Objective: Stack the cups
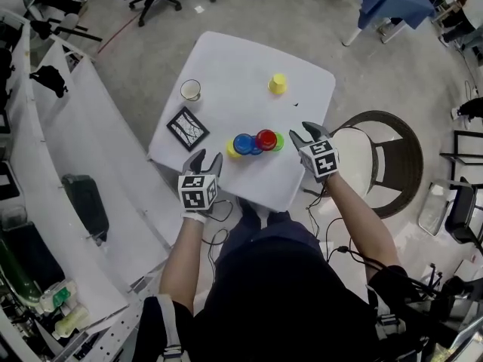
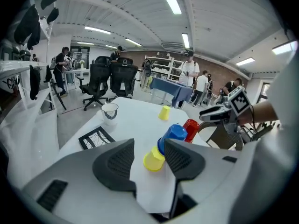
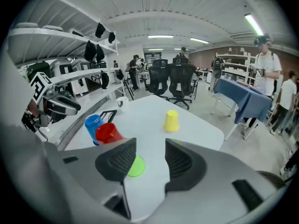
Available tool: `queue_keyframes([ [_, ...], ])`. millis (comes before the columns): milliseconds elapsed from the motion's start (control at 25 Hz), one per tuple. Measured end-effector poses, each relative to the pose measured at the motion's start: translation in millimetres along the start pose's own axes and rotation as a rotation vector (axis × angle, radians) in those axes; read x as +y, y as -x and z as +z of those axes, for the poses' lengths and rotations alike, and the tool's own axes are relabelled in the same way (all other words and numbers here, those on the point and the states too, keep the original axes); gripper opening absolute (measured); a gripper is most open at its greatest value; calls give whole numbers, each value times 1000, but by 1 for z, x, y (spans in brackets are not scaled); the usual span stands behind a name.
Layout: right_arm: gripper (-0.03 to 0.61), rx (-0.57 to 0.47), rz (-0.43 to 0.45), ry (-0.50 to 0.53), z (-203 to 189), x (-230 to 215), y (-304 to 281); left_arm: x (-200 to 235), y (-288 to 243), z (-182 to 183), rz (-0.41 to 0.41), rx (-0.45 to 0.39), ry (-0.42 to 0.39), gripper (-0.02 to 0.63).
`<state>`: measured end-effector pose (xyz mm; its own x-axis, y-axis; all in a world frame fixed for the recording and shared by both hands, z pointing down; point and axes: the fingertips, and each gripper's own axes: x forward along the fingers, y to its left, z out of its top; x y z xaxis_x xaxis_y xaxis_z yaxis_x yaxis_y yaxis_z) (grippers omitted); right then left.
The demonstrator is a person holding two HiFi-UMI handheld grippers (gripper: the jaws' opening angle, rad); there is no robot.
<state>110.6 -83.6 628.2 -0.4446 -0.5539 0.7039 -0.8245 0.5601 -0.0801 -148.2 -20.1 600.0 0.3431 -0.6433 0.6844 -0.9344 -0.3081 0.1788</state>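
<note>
Several plastic cups cluster near the front edge of the white table: a yellow cup, a blue cup, a red cup and a green cup. A second yellow cup stands upside down, alone at the far side. My left gripper is open at the table's near edge, just short of the nearer yellow cup and the blue cup. My right gripper is open just right of the green cup, which its left jaw partly hides. Nothing lies between either pair of jaws.
A white mug and a black framed card sit on the table's left side. A round wicker chair stands right of the table. A white shelf unit runs along the left. Office chairs and people are farther back.
</note>
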Motion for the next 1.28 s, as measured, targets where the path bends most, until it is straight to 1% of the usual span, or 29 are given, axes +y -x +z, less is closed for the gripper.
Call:
queue_keyframes([
  [320,190,16,-13,41,17,-36,-28,9,-1,-2,35,20,3,201],
  [600,191,28,-9,73,37,-64,-66,23,-8,-2,72,39,30,201],
  [840,190,41,5,96,50,-77,-103,38,-15,-3,98,57,54,201],
  [1000,189,62,5,163,53,-89,-125,43,-20,-5,112,69,70,201],
  [1120,183,95,-5,248,52,-100,-143,46,-20,-7,120,77,71,201],
  [1280,194,142,38,372,48,-106,-165,47,-17,-10,132,81,78,201],
])
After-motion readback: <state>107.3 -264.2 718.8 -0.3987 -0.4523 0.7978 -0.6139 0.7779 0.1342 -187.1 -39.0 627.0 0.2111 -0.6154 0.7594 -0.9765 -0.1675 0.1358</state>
